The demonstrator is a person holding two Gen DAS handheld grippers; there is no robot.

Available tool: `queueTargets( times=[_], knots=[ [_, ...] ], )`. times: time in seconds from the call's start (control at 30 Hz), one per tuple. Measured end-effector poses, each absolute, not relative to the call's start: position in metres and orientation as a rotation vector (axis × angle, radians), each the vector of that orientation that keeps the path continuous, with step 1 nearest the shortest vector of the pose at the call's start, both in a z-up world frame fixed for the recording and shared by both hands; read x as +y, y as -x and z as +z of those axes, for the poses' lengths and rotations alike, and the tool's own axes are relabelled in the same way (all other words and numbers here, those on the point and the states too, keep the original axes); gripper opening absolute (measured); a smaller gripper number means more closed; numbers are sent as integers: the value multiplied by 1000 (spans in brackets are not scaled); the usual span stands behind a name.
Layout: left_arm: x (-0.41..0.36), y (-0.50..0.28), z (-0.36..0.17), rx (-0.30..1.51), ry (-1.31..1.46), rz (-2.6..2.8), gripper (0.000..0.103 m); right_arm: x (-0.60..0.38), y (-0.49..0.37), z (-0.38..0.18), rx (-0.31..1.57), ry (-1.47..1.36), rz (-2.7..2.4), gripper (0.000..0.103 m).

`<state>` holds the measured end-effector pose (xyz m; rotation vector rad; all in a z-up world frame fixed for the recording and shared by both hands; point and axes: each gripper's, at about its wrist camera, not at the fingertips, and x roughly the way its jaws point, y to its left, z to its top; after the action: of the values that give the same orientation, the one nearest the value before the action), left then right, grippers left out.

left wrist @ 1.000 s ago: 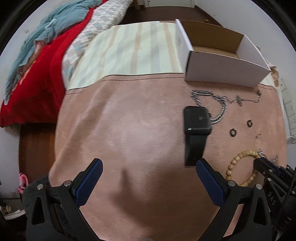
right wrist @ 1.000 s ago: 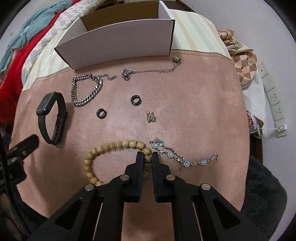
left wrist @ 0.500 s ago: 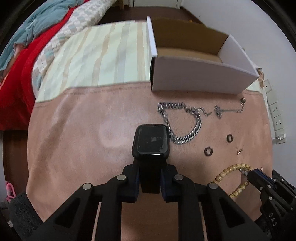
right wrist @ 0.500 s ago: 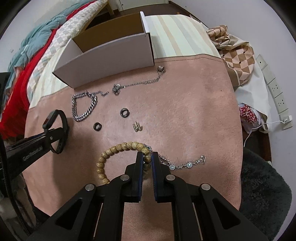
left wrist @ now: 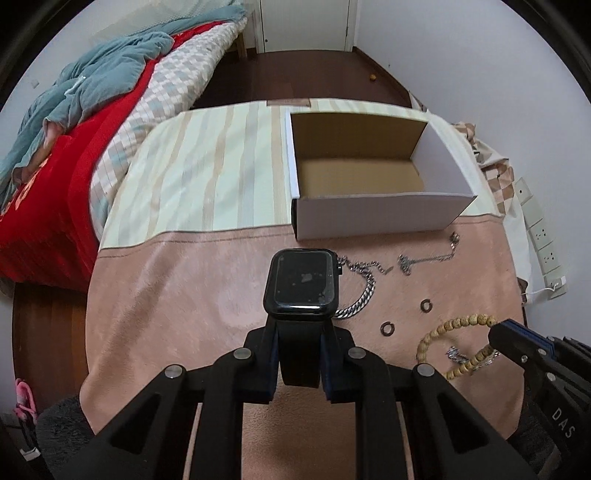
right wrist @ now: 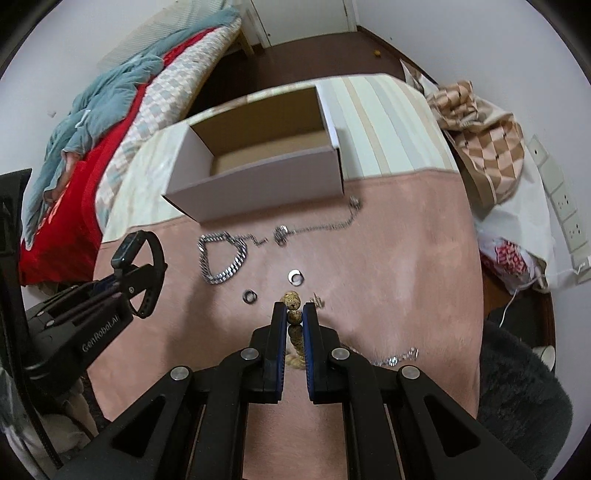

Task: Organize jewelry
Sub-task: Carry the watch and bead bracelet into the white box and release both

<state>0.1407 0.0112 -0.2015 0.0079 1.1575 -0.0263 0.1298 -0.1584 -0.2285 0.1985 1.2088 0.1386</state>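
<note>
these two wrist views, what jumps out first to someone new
The black smartwatch stands out, clamped by its strap in the left gripper above the pink cloth. Next, the right gripper is shut on the wooden bead bracelet. Behind both sits the open white box, nothing visible inside.

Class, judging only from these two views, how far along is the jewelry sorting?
Done: nothing; the cardboard box looks empty. In hand: the left tongs grip the smartwatch by its strap, the right tongs pinch the wooden bead bracelet. Left on the cloth: curb chain, thin necklace, two rings.

White walls (left wrist: 424,33), dark wooden floor (left wrist: 325,74), a bed (left wrist: 74,155) at left.
</note>
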Motion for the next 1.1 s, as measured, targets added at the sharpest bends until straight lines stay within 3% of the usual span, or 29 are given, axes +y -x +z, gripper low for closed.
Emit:
queueTargets(
  times=[0.5,0.77,1.1],
  knots=[
    [10,-154,-157,1081,48,-71,15,-166,-157,-168,1103,-199,175,9],
    [3,-210,-132,1076,90,-146,15,-164,-217,-123,1024,-166,212,9],
    [6,-293,-181,1206,107,-170,15,-156,-312,-166,1137,-198,253,9]
  ],
)
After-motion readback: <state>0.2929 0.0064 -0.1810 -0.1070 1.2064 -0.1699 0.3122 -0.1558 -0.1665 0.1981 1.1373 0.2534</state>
